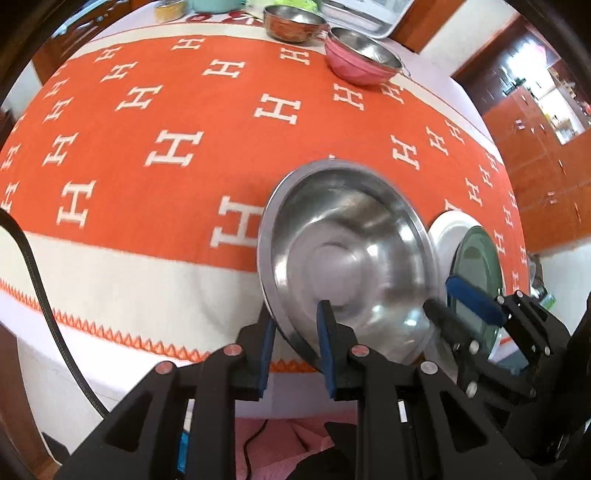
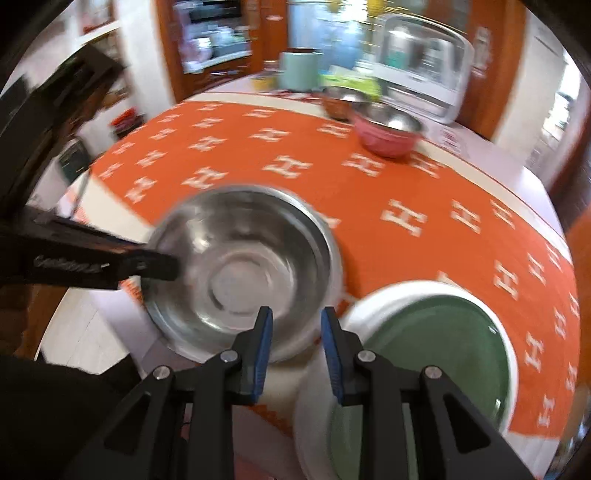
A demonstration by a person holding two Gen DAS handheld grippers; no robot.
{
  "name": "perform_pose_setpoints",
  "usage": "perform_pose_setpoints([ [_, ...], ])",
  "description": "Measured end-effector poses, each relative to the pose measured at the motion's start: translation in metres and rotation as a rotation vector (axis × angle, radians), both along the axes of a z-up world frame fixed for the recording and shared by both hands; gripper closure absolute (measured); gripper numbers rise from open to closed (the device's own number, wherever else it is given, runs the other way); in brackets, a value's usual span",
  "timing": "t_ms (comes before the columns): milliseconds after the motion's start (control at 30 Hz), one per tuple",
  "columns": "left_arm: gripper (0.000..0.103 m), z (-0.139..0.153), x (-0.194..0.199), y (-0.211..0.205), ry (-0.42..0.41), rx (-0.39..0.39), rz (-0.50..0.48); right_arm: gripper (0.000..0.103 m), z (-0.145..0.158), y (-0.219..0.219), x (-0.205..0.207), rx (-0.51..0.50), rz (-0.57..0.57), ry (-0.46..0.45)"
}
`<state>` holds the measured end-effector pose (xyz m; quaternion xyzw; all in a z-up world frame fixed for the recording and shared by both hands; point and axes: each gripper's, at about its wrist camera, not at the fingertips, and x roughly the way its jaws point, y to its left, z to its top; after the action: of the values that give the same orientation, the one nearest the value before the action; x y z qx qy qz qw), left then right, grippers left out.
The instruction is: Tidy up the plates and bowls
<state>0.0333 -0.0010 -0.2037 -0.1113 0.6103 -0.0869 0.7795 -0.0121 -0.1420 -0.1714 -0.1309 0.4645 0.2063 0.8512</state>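
Observation:
My left gripper is shut on the rim of a steel bowl and holds it tilted near the table's front edge; the bowl also shows in the right wrist view, with a left finger on its rim. My right gripper is open and empty, just in front of the steel bowl and beside a green plate that lies on a white plate. In the left wrist view the right gripper is beside the green plate. A pink bowl and a copper bowl stand far back.
An orange cloth with white H marks covers the table. A steel tray, a mint pot and a yellow tin stand at the far edge. A white appliance stands behind the bowls.

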Motion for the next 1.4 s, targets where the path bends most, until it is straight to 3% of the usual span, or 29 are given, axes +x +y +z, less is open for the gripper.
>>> perform_pose_setpoints([
  [167, 0.082, -0.001, -0.012, -0.004, -0.021, 0.028, 0.034, 0.076, -0.002, 0.013, -0.012, -0.017, 0.131, 0.001],
  [400, 0.077, -0.006, -0.024, 0.002, 0.007, 0.012, 0.087, 0.076, -0.001, 0.006, -0.010, -0.018, 0.153, -0.008],
  [800, 0.070, 0.017, -0.018, 0.012, -0.056, 0.073, 0.086, 0.076, 0.007, 0.002, 0.005, 0.023, 0.173, 0.008],
  [867, 0.070, 0.022, -0.012, 0.014, -0.061, 0.079, 0.075, 0.074, 0.011, 0.000, 0.012, 0.041, 0.153, 0.015],
  [1000, 0.057, 0.032, 0.003, 0.014, -0.092, 0.109, 0.044, 0.059, 0.020, -0.007, 0.026, 0.061, 0.096, -0.007],
  [1400, 0.046, 0.066, 0.075, 0.018, -0.165, 0.134, -0.113, 0.050, 0.051, -0.030, 0.093, 0.158, -0.197, -0.039],
])
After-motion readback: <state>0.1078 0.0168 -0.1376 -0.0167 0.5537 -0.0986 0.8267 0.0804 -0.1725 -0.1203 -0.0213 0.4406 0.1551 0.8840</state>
